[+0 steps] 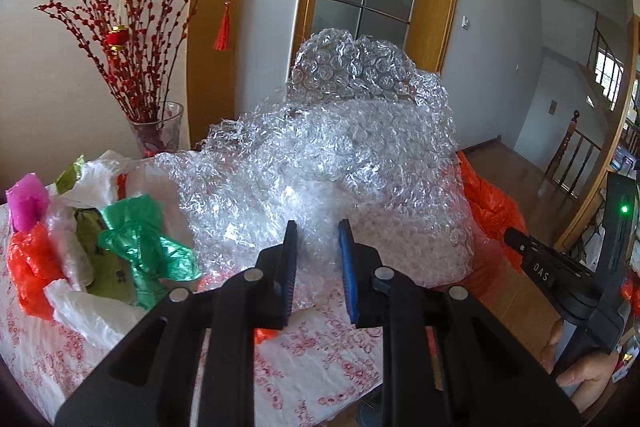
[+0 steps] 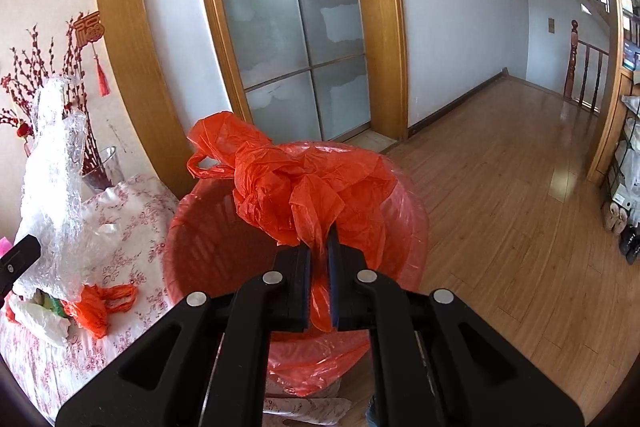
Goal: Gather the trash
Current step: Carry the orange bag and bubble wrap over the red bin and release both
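Observation:
A big crumpled sheet of clear bubble wrap point(image 1: 340, 163) is held up in front of my left gripper point(image 1: 318, 231), whose fingers close on its lower edge with a gap still showing. It also shows at the left of the right wrist view point(image 2: 52, 187). My right gripper point(image 2: 319, 247) is shut on a crumpled orange plastic bag point(image 2: 296, 183) and holds it over the open bin lined with a red bag point(image 2: 200, 247). The right gripper's body point(image 1: 560, 267) shows at the right of the left wrist view.
A table with a red-flowered white cloth point(image 1: 312, 359) holds a pile of pink, orange, white and green plastic bags point(image 1: 92, 251). A small orange bag point(image 2: 100, 303) lies on it. A glass vase with red branches point(image 1: 160, 127) stands behind. Wooden floor point(image 2: 500, 207) lies right.

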The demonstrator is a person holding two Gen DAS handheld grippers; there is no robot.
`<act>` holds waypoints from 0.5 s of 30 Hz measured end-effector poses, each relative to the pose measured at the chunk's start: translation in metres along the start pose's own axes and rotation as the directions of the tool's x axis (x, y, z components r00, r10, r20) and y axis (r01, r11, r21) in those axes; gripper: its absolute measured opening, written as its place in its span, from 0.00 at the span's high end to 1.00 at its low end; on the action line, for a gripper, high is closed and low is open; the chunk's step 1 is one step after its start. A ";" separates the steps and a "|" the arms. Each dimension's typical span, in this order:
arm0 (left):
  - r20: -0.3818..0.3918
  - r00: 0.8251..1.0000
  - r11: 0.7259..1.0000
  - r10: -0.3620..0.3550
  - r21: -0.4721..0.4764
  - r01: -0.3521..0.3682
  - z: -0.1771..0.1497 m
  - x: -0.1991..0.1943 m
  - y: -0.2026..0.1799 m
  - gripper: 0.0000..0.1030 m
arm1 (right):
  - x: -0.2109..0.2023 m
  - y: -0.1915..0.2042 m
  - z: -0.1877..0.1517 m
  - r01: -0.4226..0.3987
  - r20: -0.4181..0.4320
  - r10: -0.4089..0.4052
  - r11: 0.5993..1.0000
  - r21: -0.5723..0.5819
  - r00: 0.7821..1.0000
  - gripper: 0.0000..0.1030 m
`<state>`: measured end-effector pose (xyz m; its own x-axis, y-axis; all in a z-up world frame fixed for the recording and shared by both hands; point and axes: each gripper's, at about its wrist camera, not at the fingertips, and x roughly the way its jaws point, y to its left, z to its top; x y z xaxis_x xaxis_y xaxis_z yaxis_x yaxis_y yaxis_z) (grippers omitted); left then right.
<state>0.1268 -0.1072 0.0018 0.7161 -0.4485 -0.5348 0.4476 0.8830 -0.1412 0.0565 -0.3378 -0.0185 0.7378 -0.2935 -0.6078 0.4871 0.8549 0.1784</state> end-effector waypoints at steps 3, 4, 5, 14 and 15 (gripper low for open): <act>-0.026 0.999 0.999 -0.037 0.008 0.037 0.005 0.020 -0.015 0.80 | 0.007 -0.005 0.005 0.003 -0.004 -0.003 1.000 0.026 1.000 0.93; -0.036 0.998 0.999 -0.049 0.008 0.049 0.005 0.028 -0.018 0.80 | 0.009 -0.007 0.007 0.006 -0.004 -0.006 0.999 0.031 1.000 0.93; -0.045 0.997 0.998 -0.060 0.008 0.060 0.006 0.035 -0.022 0.80 | 0.011 -0.009 0.009 0.008 -0.003 -0.008 0.999 0.036 1.000 0.93; -0.095 0.986 0.990 -0.137 0.016 0.139 0.015 0.088 -0.052 0.80 | 0.027 -0.022 0.018 0.006 0.000 -0.006 0.998 0.056 1.000 0.93; -0.102 0.984 0.989 -0.143 0.016 0.145 0.016 0.094 -0.055 0.80 | 0.028 -0.023 0.019 0.004 0.001 -0.004 0.998 0.056 1.000 0.93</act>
<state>0.1780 -0.1995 -0.0275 0.5865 -0.5537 -0.5911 0.5557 0.8061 -0.2037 0.0750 -0.3734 -0.0251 0.7367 -0.2972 -0.6074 0.5150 0.8287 0.2191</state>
